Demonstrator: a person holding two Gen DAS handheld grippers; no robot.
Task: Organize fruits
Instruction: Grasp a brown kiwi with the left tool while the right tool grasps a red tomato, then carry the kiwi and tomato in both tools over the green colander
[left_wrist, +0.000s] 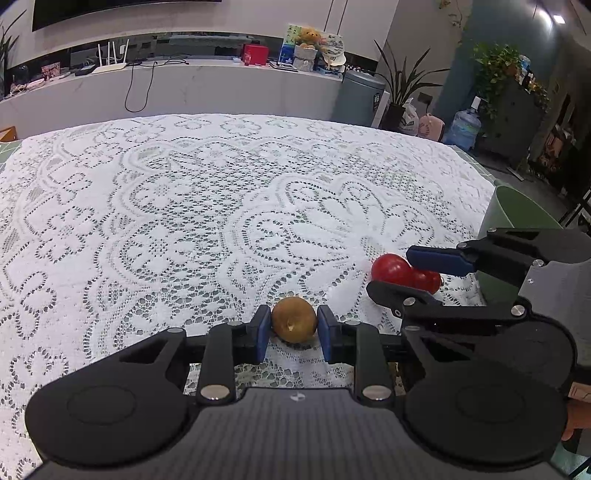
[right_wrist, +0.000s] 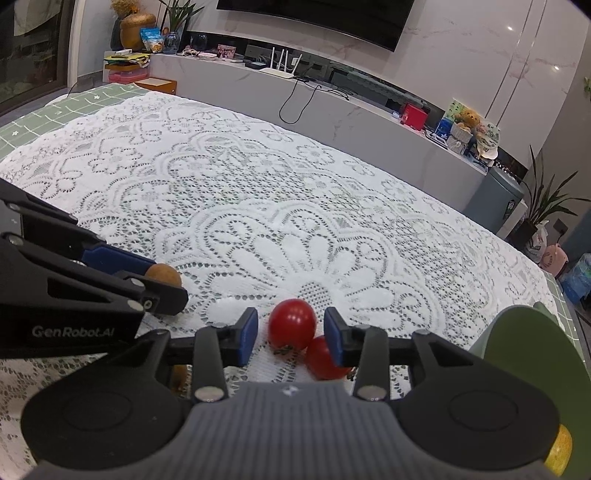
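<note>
Left gripper (left_wrist: 294, 329) jaws clenched on the brown fruit (left_wrist: 294, 320), low on the lace table (left_wrist: 184, 206). Right gripper (right_wrist: 290, 335) jaws released, straddling one tomato (right_wrist: 291, 324); a second tomato (right_wrist: 322, 358) touches it at 5 o'clock. Grasp step underway. Next: close on the tomato, carry both to the green bin (right_wrist: 532, 354) at 3 o'clock.

My left black two-finger gripper with blue pads (left_wrist: 294, 328) is low and level, its pads touching both sides of what it holds. My right black two-finger gripper with blue pads (right_wrist: 291, 334) is beside it, jaws apart.
</note>
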